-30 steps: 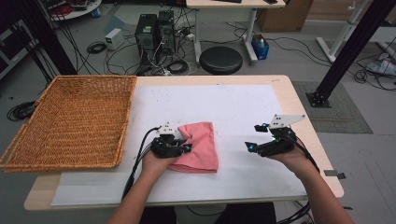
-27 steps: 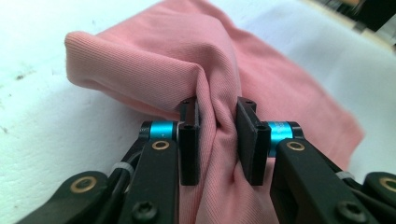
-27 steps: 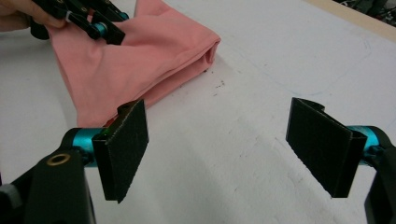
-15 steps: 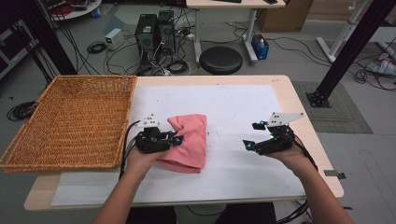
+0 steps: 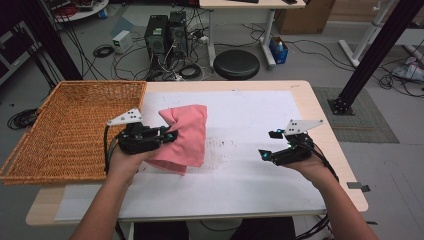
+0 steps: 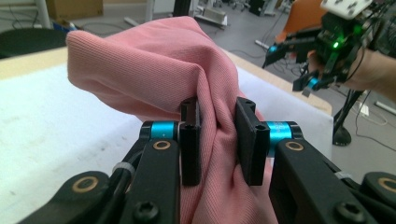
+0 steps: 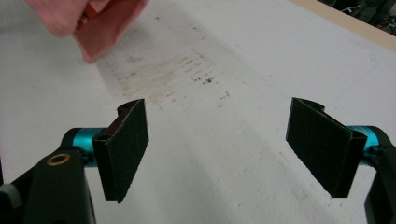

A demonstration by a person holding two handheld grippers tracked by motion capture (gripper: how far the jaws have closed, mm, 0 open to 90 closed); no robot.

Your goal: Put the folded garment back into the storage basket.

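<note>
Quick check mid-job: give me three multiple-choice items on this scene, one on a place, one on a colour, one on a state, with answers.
1. Where is the wicker basket?
A. at the table's left side
B. at the table's right side
C. on the floor

2. What colour is the cloth?
A. blue
B. pink
C. green

3. How do the left tongs stand?
A. wide open, nothing between
B. closed on the cloth
C. closed on the basket rim

Answers:
1 A, the high view shows it left of the white sheet.
2 B, pink in every view.
3 B, the left gripper view shows fabric pinched between the pads; the right tongs stand open.
</note>
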